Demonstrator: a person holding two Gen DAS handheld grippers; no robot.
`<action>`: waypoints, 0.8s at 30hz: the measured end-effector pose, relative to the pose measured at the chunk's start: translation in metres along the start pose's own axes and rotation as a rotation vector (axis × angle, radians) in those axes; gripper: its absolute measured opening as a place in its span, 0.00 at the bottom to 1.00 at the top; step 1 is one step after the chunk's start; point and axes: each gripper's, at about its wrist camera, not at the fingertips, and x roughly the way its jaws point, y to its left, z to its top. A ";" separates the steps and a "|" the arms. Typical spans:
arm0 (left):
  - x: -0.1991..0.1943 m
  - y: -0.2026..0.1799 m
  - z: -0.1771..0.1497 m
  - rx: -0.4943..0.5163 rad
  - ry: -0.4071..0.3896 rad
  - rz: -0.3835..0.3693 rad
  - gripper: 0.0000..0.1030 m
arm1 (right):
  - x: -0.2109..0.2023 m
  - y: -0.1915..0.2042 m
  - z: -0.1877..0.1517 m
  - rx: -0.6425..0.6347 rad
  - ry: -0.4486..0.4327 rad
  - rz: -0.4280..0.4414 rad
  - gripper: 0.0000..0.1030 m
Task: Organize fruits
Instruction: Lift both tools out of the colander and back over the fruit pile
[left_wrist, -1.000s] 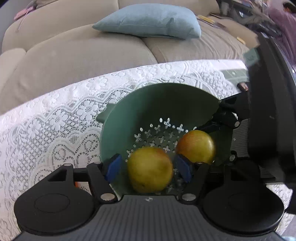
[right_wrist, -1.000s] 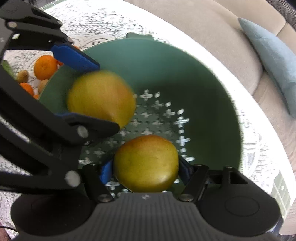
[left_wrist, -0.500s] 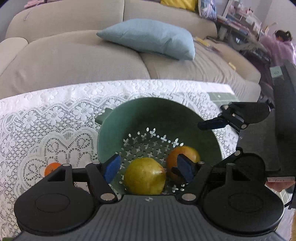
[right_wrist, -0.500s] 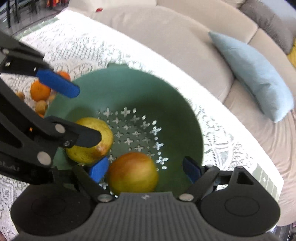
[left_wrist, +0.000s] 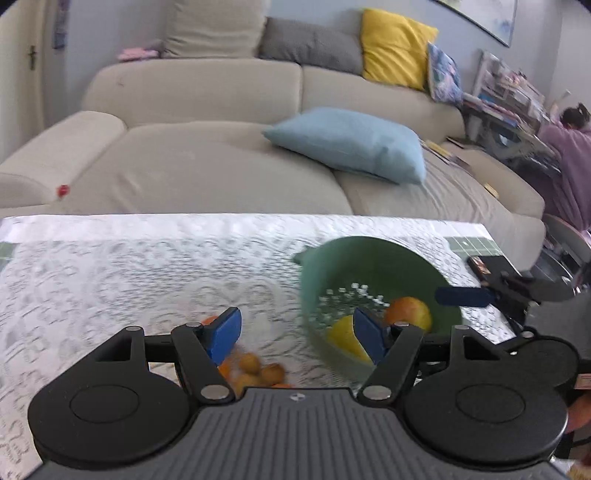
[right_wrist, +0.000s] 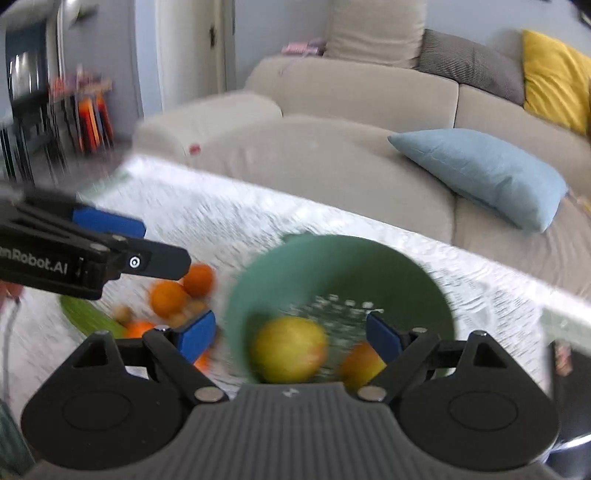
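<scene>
one lace tablecloth (left_wrist: 110, 266), beige sofa (left_wrist: 221, 173)

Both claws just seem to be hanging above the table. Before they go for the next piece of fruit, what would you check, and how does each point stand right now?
1. Left gripper empty, jaws apart: ok.
2. Right gripper empty, jaws apart: ok.
3. Both apples in the green colander, the yellow one and the redder one: ok.
4. Colander upright on the lace tablecloth: ok.
5. Fruit left to sort: oranges and small brown fruits beside the colander: ok.
6. Exact position of the loose fruit: cannot tell, both views are blurred.
</scene>
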 end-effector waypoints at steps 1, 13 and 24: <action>-0.004 0.005 -0.004 -0.007 -0.010 0.012 0.79 | -0.003 0.004 -0.003 0.030 -0.021 0.012 0.86; -0.030 0.045 -0.057 -0.105 -0.051 0.069 0.72 | -0.015 0.050 -0.037 0.259 -0.041 0.117 0.86; -0.030 0.062 -0.093 -0.107 -0.082 0.017 0.69 | 0.004 0.060 -0.076 0.338 -0.009 0.043 0.78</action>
